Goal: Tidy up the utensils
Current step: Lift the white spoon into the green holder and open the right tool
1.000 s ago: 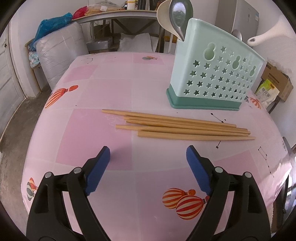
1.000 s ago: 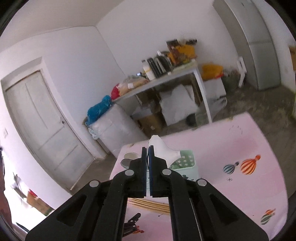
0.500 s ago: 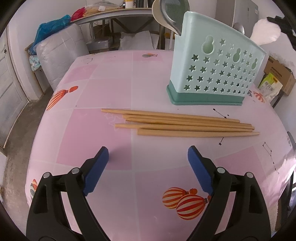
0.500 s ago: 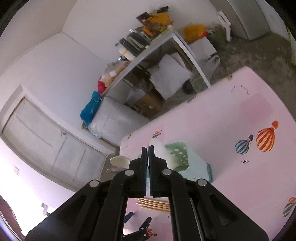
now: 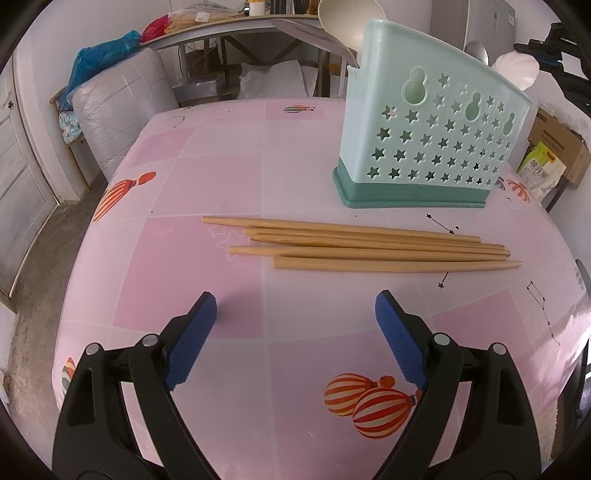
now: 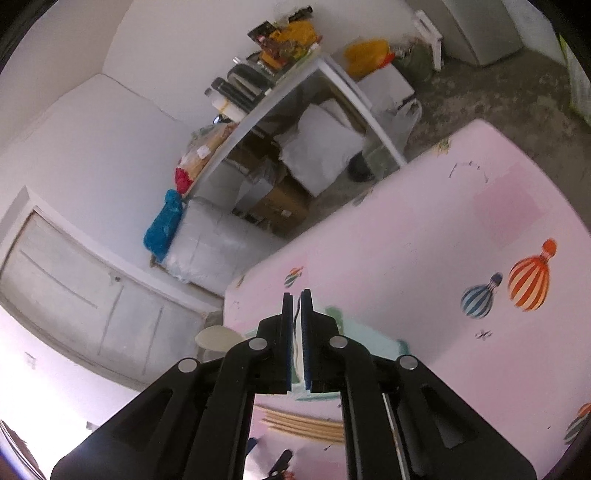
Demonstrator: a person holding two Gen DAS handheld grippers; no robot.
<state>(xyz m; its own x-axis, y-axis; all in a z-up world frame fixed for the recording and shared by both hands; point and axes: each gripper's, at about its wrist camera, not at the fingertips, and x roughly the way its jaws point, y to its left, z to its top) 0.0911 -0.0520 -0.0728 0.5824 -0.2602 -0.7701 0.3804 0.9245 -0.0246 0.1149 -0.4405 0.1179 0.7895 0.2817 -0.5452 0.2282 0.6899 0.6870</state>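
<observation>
Several wooden chopsticks (image 5: 369,245) lie side by side on the pink tablecloth (image 5: 229,177), in front of a mint-green star-pierced utensil holder (image 5: 424,147). My left gripper (image 5: 295,299) hovers open just short of the chopsticks, with nothing between its blue pads. At the holder's right end a white spoon (image 5: 515,70) shows above the rim, beside my right gripper (image 5: 543,51). In the right wrist view that gripper (image 6: 294,295) is over the holder (image 6: 369,336). Its jaws are opening a crack, with a white strip of the spoon between the pads.
A cream spoon (image 5: 347,22) stands up from the holder's left end. Beyond the table are a cluttered white side table (image 5: 236,27), a wrapped grey bundle (image 5: 122,103), a door at the left and cardboard boxes (image 5: 557,147) at the right.
My right gripper came down over the holder and rolled, carrying the white spoon. The spoon no longer sticks out past its fingertips. The left gripper stayed put.
</observation>
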